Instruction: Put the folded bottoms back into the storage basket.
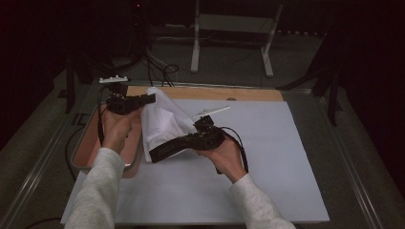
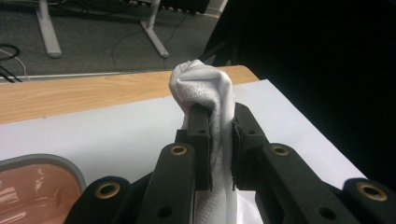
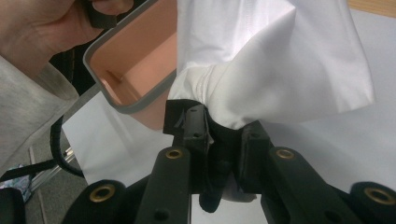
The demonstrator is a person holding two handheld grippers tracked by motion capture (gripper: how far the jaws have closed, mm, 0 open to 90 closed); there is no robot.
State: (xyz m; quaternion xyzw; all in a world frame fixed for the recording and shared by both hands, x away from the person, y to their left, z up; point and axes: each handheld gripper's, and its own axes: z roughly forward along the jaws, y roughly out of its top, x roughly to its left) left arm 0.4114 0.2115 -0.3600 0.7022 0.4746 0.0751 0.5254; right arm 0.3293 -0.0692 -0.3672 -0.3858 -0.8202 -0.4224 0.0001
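A white cloth (image 1: 160,121) with a black fabric part hangs stretched between my two grippers above the left of the table. My left gripper (image 1: 151,98) is shut on its upper corner; in the left gripper view the white cloth (image 2: 205,86) bunches up between the jaws of that left gripper (image 2: 222,128). My right gripper (image 1: 160,151) points left and is shut on the cloth's lower edge. In the right gripper view the white cloth (image 3: 280,60) spreads above the right gripper (image 3: 224,135), with dark fabric pinched between the jaws.
A salmon tray with a grey rim (image 1: 77,160) sits at the table's left edge, under the left hand; the tray (image 3: 135,56) lies just beside the cloth. A white mat (image 1: 267,143) covers the table, with a wooden strip (image 1: 215,93) behind. White stand legs (image 1: 195,43) rise beyond.
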